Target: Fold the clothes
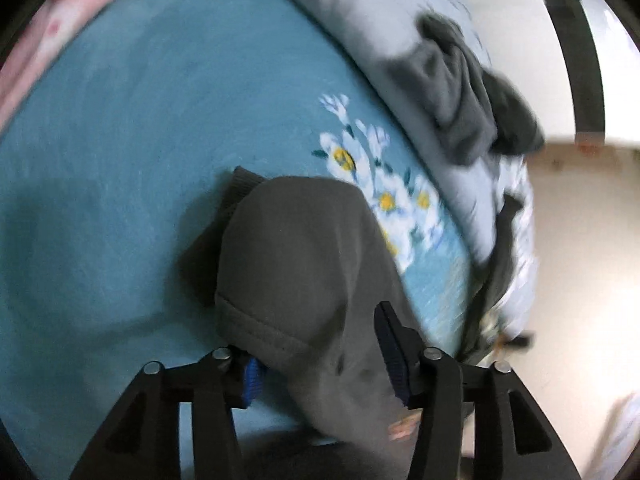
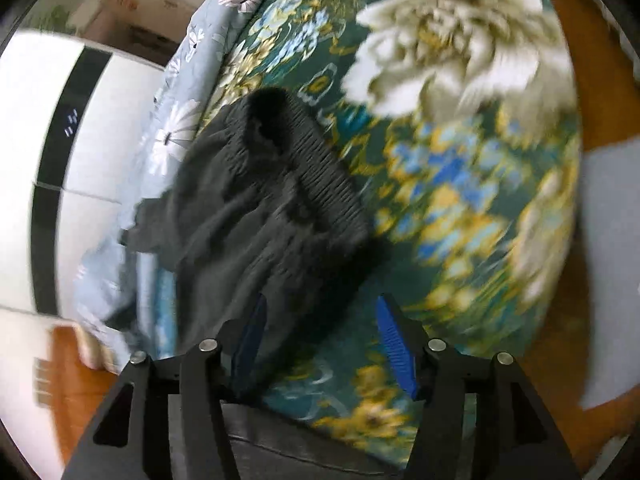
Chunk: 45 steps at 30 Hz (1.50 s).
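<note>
Left wrist view: the left gripper (image 1: 320, 356) has its jaws spread wide, a dark grey garment (image 1: 304, 264) draped between them on a teal floral bedsheet (image 1: 120, 160).
Right wrist view: the right gripper (image 2: 326, 352) also stands wide apart, the garment's ribbed waistband (image 2: 320, 168) lying on a green floral blanket (image 2: 460, 200), cloth touching its left finger.

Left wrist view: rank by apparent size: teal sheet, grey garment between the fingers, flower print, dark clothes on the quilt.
1. Teal sheet
2. Grey garment, though nearness to the camera inflates it
3. Dark clothes and flower print: look alike, not ranked
</note>
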Motion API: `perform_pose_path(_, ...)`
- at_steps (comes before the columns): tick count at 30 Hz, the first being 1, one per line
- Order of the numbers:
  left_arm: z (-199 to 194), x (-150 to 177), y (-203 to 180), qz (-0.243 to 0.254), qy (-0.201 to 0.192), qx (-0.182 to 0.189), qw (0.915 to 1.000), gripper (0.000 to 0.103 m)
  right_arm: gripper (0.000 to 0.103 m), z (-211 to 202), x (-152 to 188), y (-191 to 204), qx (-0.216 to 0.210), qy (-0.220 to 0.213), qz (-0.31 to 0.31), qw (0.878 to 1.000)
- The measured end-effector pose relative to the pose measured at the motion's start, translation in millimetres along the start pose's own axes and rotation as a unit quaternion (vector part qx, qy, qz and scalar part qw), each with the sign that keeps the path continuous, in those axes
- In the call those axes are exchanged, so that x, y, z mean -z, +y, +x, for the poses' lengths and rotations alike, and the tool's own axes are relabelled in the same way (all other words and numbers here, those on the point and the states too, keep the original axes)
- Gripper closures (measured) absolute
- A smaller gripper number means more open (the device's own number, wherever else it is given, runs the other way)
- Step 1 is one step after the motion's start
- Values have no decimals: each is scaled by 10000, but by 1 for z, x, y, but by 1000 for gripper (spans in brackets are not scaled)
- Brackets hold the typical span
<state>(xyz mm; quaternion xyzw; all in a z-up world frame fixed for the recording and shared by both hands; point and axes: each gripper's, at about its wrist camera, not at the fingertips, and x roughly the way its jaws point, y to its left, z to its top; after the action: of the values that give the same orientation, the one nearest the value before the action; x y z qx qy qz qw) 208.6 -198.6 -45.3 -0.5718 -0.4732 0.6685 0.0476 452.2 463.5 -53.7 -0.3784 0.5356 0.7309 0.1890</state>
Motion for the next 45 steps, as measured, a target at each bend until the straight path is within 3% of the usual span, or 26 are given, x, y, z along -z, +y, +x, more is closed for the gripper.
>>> perform_pose_path(2,-2,-1,6,-336,-56,288,9990,41,39,12,5,5,-277,83,233,9993)
perform_pose_path(5,-3,-3,7,-357,-44,331,9988,40,38,27,8,21,-388,125,228,9989)
perform_pose_path(9,2,-6,24,-1012,-49,679,9925,40,39,48,2,36,184,254,197,9993)
perform_pose_path(10,1,-6,28,-1189,-69,794,9897,40,56,51,1,37,291,278,276,9988)
perform_pose_path(11,2,-6,26,-1084,-52,651,9920,40,78,53,0,39,408,314,340,9981)
perform_pose_path(13,3,-7,20,-855,-35,359,9957,44,90,55,-1,45,548,395,311,9972)
perform_pose_path(14,3,-8,14,-757,-45,218,9969,56,93,53,-2,52,601,376,175,9973)
perform_pose_path(15,1,-9,7,-627,-81,15,9980,85,93,49,-4,59,595,342,57,9976)
perform_pose_path(16,-2,-12,-3,-440,-104,-221,9987,93,94,41,-9,73,475,263,-76,9985)
perform_pose_path(20,-23,-19,-67,679,-361,-438,9961,96,95,7,-29,130,-4,-56,-609,9981)
perform_pose_path(22,-48,-20,-108,1241,-596,-45,9905,96,95,-11,-39,158,-246,-224,-882,9955)
perform_pose_path(25,-91,-10,-144,2046,-1019,566,9719,96,96,-47,-44,192,-582,-696,-1474,9849)
perform_pose_path(26,-90,-7,-137,2152,-1025,450,9701,94,96,-55,-44,198,-637,-839,-1650,9806)
perform_pose_path(29,-87,1,-118,2456,-1031,94,9638,92,96,-46,-30,170,-444,-775,-1750,9805)
perform_pose_path(31,-47,-3,-73,2032,-506,-556,9762,94,96,-23,-19,134,-48,-417,-1474,9882)
perform_pose_path(33,-21,-1,-30,1691,-206,-1167,9785,95,96,3,-6,94,370,-27,-1107,9932)
perform_pose_path(35,-10,7,-5,1568,-106,-1444,9770,95,96,27,6,55,768,341,-745,9937)
perform_pose_path(37,-20,15,0,1695,-253,-1337,9761,95,96,23,12,44,756,287,-592,9950)
perform_pose_path(40,-51,28,-2,1855,-520,-860,9775,96,96,1,12,48,568,25,-622,9964)
perform_pose_path(42,-54,37,-4,2127,-588,-973,9705,96,96,-15,10,54,451,-166,-744,9961)
perform_pose_path(44,-56,47,-6,2389,-649,-1090,9627,96,96,-7,9,48,705,14,-793,9944)
perform_pose_path(45,-48,45,3,2330,-511,-1245,9631,96,96,-3,8,45,831,104,-817,9931)
